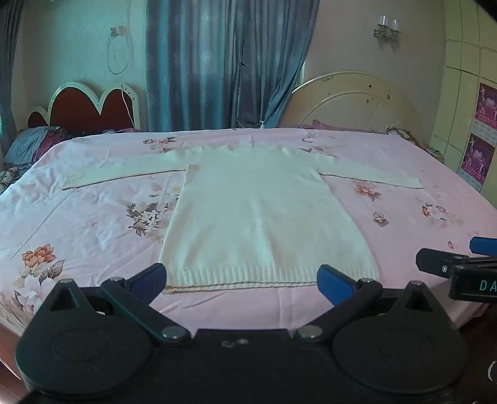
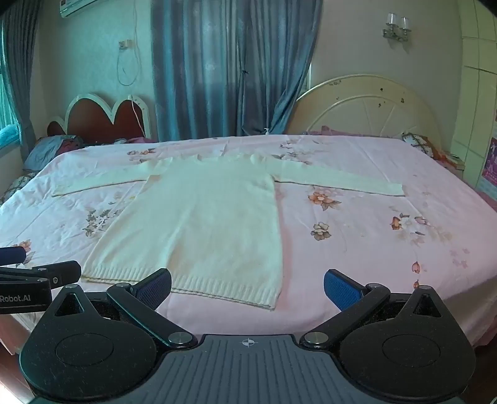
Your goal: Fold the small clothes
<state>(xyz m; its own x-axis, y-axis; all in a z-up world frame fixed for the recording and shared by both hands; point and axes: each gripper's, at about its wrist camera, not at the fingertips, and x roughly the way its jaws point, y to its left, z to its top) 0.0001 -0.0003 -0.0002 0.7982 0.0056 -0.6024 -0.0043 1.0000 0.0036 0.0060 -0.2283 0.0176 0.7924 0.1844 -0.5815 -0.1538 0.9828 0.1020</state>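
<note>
You have one cream knitted long-sleeved sweater [image 1: 264,217] spread on one bed covered by a pink floral sheet [image 1: 388,223]. You hold two black grippers with blue pads: the left gripper [image 1: 242,281] and the right gripper [image 2: 247,287], each with two fingers, four blue pads in all. Behind the bed you can count two headboards: one red scalloped headboard with a white border [image 1: 90,107] and one cream arched headboard [image 1: 351,102]. One twin-lamp wall sconce [image 1: 386,28] hangs above, and two pink posters [image 1: 481,133] sit on the right wall
</note>
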